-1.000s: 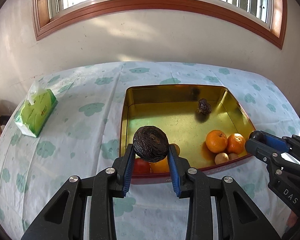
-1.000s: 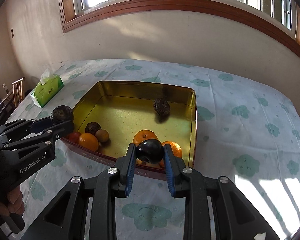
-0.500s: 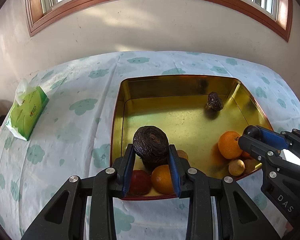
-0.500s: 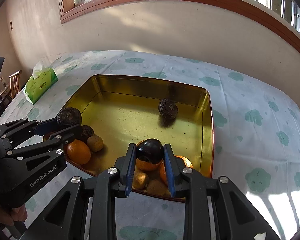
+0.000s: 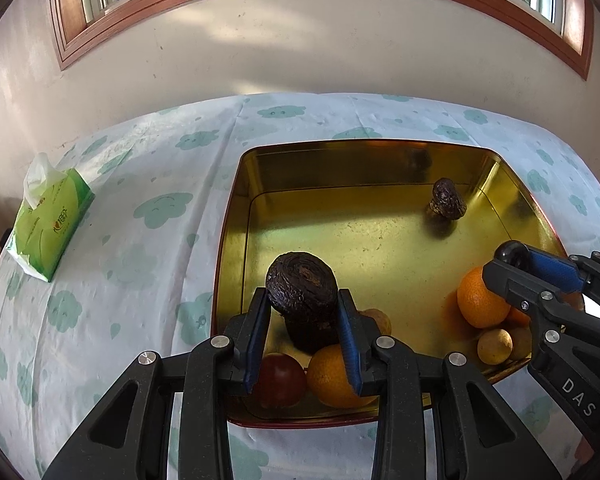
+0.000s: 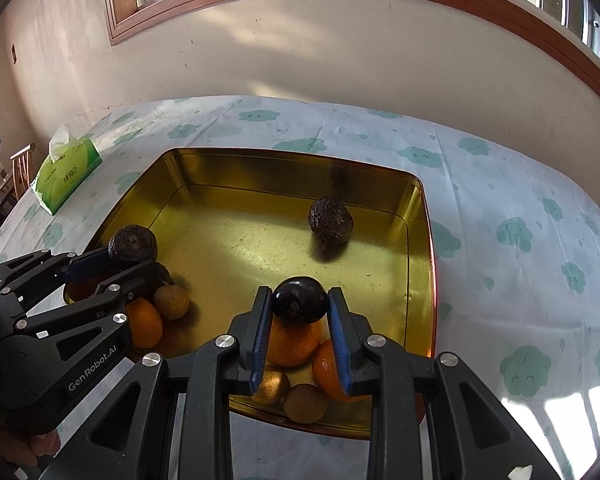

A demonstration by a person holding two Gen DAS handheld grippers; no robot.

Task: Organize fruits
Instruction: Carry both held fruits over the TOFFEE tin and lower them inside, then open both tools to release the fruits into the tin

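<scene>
A wrinkled dark fruit (image 5: 302, 286) sits clamped in the left gripper (image 5: 303, 320) and a smooth black fruit (image 6: 299, 300) in the right gripper (image 6: 299, 328) — both carried over the gold tray (image 6: 418, 216), so next each likely needs lowering beside its kind — then releasing.

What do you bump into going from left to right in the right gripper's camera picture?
Green tissue box → wrinkly dark brown fruit held by the left gripper → small tan round fruit → smooth black round fruit held by the right gripper → lone wrinkly dark fruit on the gold tray floor → gold metal tray's right wall.
</scene>
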